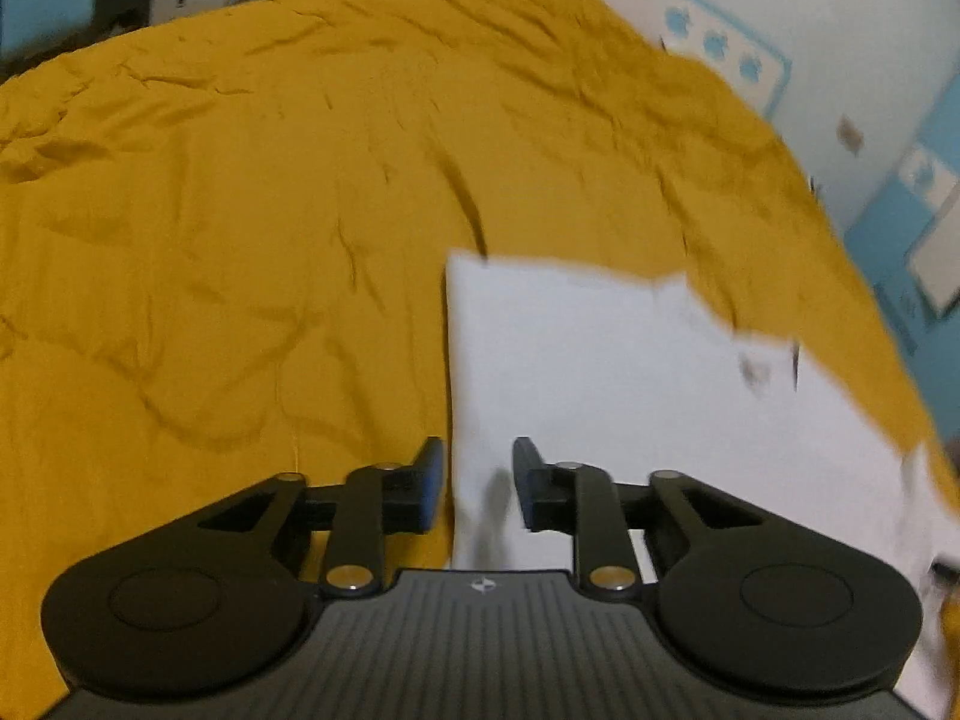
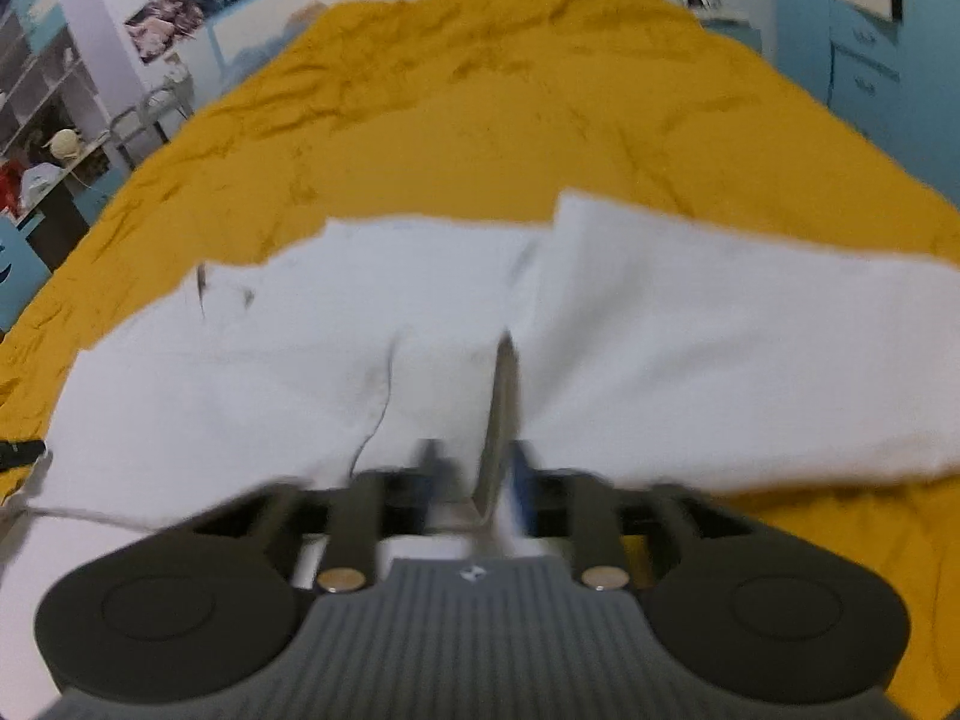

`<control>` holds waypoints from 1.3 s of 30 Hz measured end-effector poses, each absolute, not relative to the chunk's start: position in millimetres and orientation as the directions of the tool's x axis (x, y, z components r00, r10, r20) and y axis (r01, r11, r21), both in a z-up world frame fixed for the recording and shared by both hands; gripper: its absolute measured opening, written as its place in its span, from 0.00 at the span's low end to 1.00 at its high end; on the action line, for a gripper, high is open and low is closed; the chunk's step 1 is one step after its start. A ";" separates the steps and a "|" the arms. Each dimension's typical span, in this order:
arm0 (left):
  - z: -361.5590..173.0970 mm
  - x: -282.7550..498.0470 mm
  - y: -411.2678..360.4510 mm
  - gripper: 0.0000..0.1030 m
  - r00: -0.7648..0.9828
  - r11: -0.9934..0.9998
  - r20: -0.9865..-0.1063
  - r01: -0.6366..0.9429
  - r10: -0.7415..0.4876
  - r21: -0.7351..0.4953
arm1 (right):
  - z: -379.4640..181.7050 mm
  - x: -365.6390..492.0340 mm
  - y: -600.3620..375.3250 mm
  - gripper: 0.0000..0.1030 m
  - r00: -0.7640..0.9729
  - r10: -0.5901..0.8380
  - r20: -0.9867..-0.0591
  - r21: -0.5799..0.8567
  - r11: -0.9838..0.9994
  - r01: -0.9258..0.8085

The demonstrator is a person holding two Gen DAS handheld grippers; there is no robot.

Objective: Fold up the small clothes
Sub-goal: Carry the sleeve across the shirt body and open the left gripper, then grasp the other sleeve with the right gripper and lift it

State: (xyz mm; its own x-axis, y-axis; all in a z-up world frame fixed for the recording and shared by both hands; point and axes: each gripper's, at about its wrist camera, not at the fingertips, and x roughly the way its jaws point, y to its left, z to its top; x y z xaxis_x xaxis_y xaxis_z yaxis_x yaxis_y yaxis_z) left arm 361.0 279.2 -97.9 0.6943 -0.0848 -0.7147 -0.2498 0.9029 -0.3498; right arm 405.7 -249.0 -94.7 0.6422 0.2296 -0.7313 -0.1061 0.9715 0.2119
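A white garment (image 1: 630, 390) lies flat on a yellow bedspread (image 1: 240, 210), with small dark marks near its far edge. In the left wrist view my left gripper (image 1: 478, 480) hovers over the garment's left edge. Its jaws stand apart, one finger over the yellow cover, the other over the white cloth, and nothing is pinched. In the right wrist view the garment (image 2: 720, 348) spreads wide, one part overlapping the other. My right gripper (image 2: 474, 480) is low on the cloth, blurred. Its jaws are apart, with a raised fold of white cloth (image 2: 501, 396) between them.
The yellow bedspread (image 2: 480, 120) is wrinkled and runs far ahead and to both sides. Blue cabinets (image 2: 864, 60) stand at the right beyond the bed's edge. A shelf with oddments (image 2: 54, 150) is at the left. A dark object (image 2: 21, 453) shows at the garment's left end.
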 end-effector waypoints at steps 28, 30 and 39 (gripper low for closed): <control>-124.0 420.0 288.7 0.08 0.710 0.869 -0.704 -0.348 0.000 -0.351 | -127.6 460.7 -231.9 0.01 0.662 0.174 -0.729 0.189 0.981 -0.049; -112.3 413.1 289.3 0.10 0.714 0.881 -0.700 -0.335 0.006 -0.334 | -114.0 450.8 -233.8 0.04 0.683 0.170 -0.710 0.184 0.982 -0.053; -91.8 350.7 276.5 0.26 0.644 0.926 -0.757 -0.208 -0.113 -0.315 | -118.1 411.3 -231.2 0.26 0.621 0.233 -0.749 0.229 0.969 -0.088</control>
